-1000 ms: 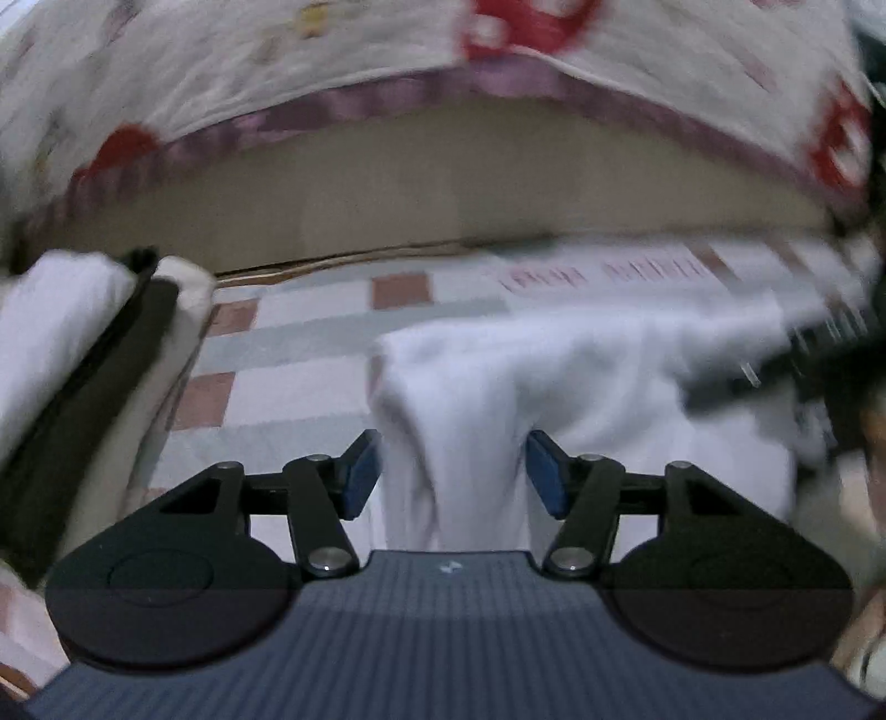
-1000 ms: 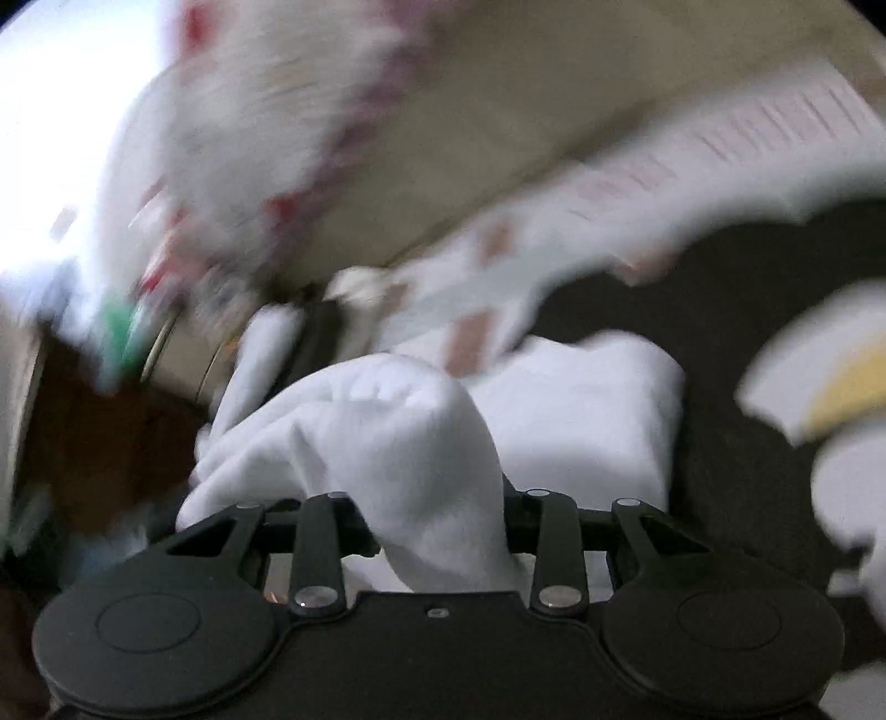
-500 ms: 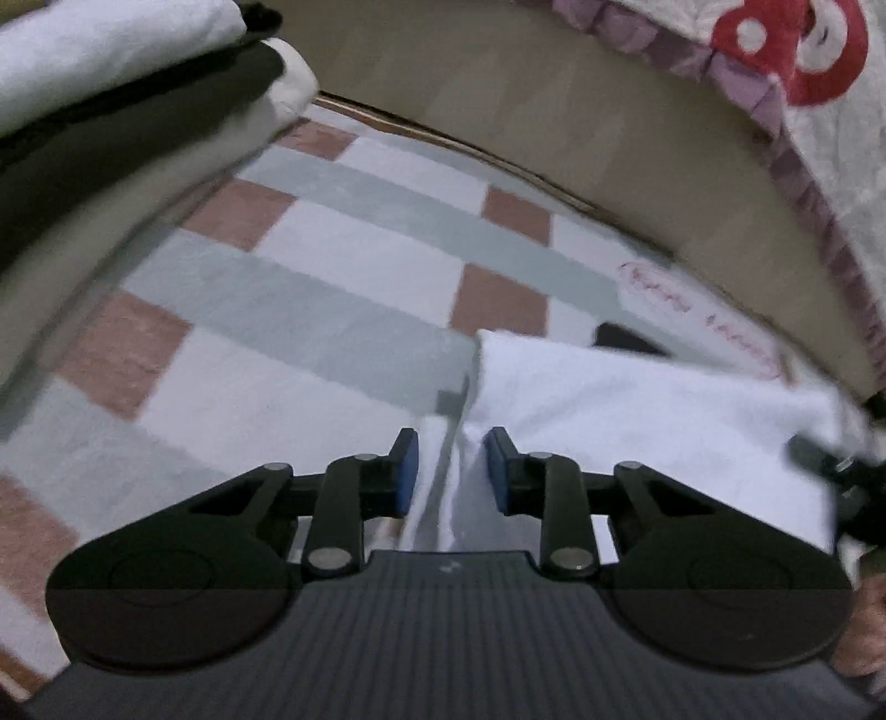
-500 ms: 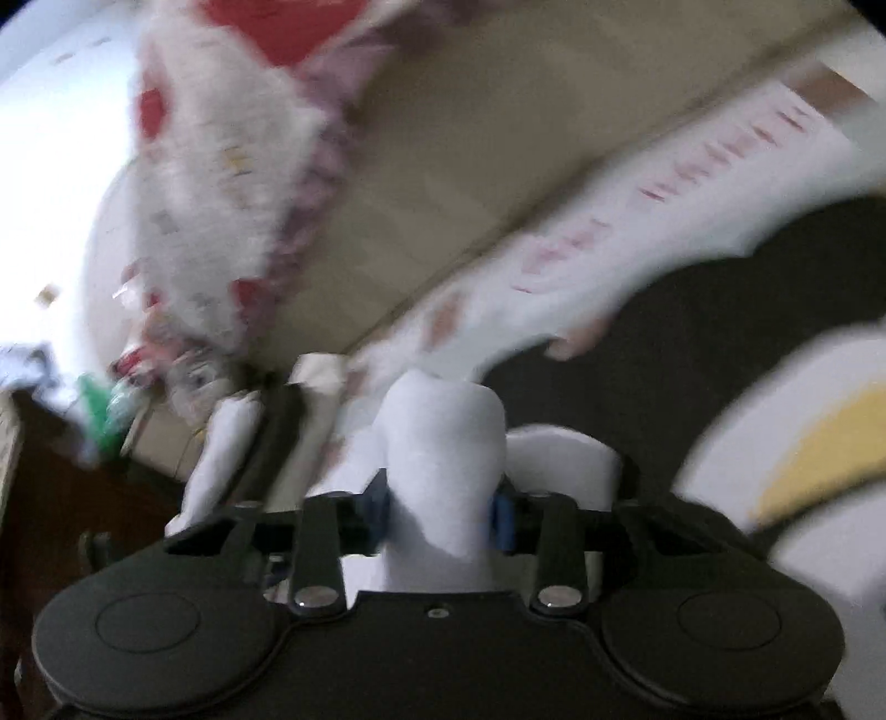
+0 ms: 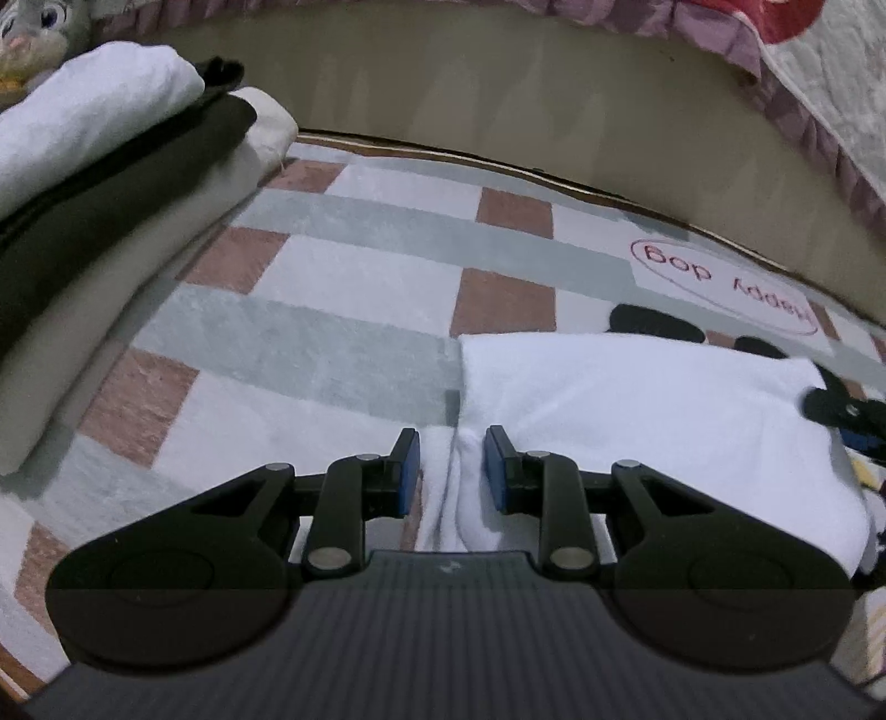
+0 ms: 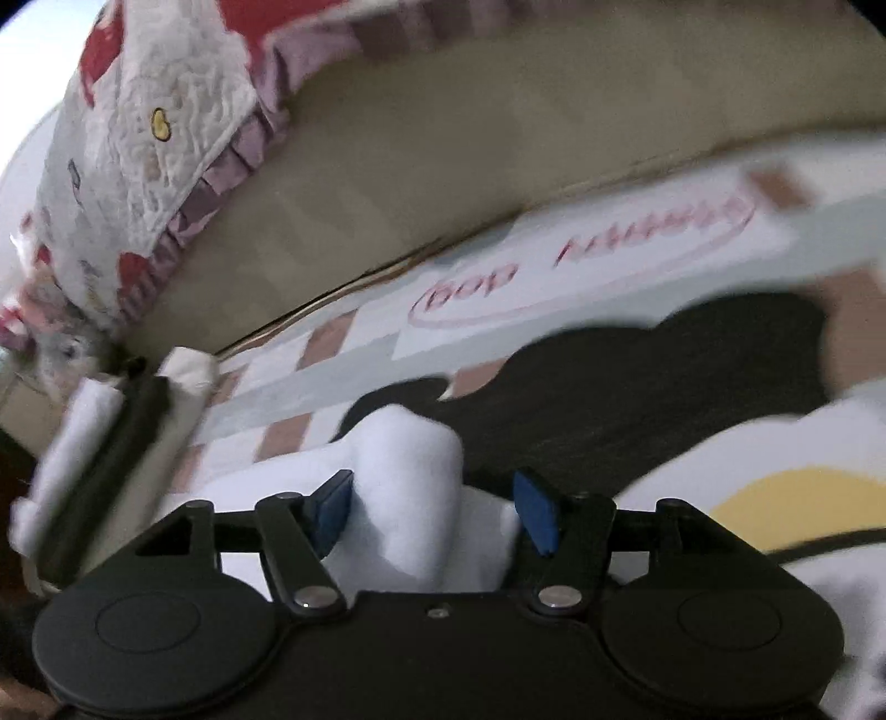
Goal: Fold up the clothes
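Observation:
A white garment [image 5: 637,399] lies folded flat on the chequered rug [image 5: 360,288]. My left gripper [image 5: 451,471] is shut on a bunched fold at its near left corner, the blue pads pressing on both sides. In the right wrist view the same garment [image 6: 410,476] stands up in a hump between the fingers of my right gripper [image 6: 434,509]. Its jaws are opening: the left pad still touches the cloth and the right pad stands apart from it. The right gripper's tip [image 5: 847,415] shows at the garment's far right edge in the left wrist view.
A stack of folded clothes [image 5: 111,194], white over black over beige, sits on the rug at the left, also in the right wrist view [image 6: 111,443]. Behind the rug runs a bed's beige side [image 5: 498,99] with a quilted cover [image 5: 819,83]. A plush toy [image 5: 33,27] sits beyond the stack.
My left gripper came down and shut on the garment's left corner. The right gripper's jaws, which were clamped on a cloth hump, have spread apart.

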